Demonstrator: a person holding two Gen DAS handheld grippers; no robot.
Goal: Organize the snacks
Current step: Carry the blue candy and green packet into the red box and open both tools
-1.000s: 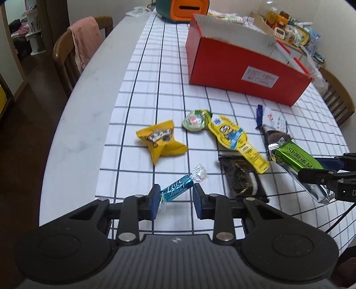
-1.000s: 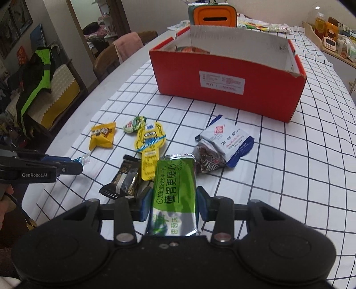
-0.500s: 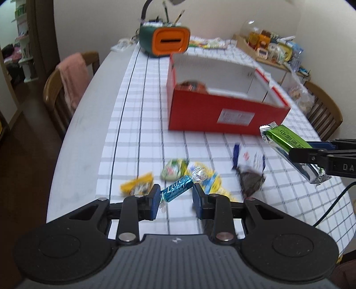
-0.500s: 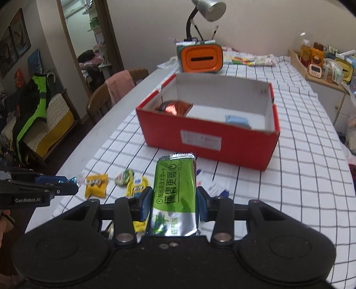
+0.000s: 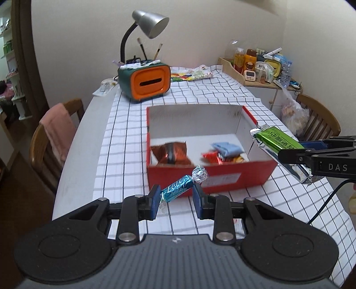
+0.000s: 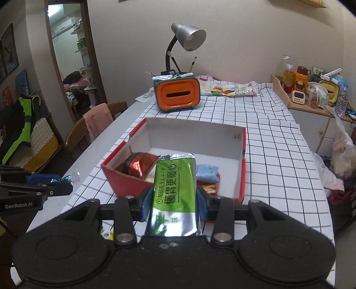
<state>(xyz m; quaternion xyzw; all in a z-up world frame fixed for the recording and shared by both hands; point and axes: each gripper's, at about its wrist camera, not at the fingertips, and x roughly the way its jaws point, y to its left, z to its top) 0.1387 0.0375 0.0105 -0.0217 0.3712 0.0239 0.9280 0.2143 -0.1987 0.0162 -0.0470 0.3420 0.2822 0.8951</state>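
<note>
Blue candy (image 5: 176, 187) clamped in left gripper (image 5: 175, 201) (tilted); green packet (image 6: 173, 189) pinched lengthwise by right gripper (image 6: 173, 203)

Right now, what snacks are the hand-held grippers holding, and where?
The left hand-held gripper pinches a blue foil-wrapped candy near its lower end; the right hand-held gripper clamps a green foil snack packet across its lower middle.

Behind your work area you've got a silver gooseneck desk lamp (image 5: 149, 20) leaning over an orange-faced green organizer (image 5: 144, 82) with brushes and pens stuck in the top. There's a wooden chair (image 6: 80, 135) at the table's left edge with a pink towel (image 6: 98, 121) draped over its back. Off to the right, a wooden tray (image 6: 278, 85) full of bottles sits on a white cabinet (image 6: 316, 131), with a knotted plastic bag (image 5: 293, 115) just beside it.
</note>
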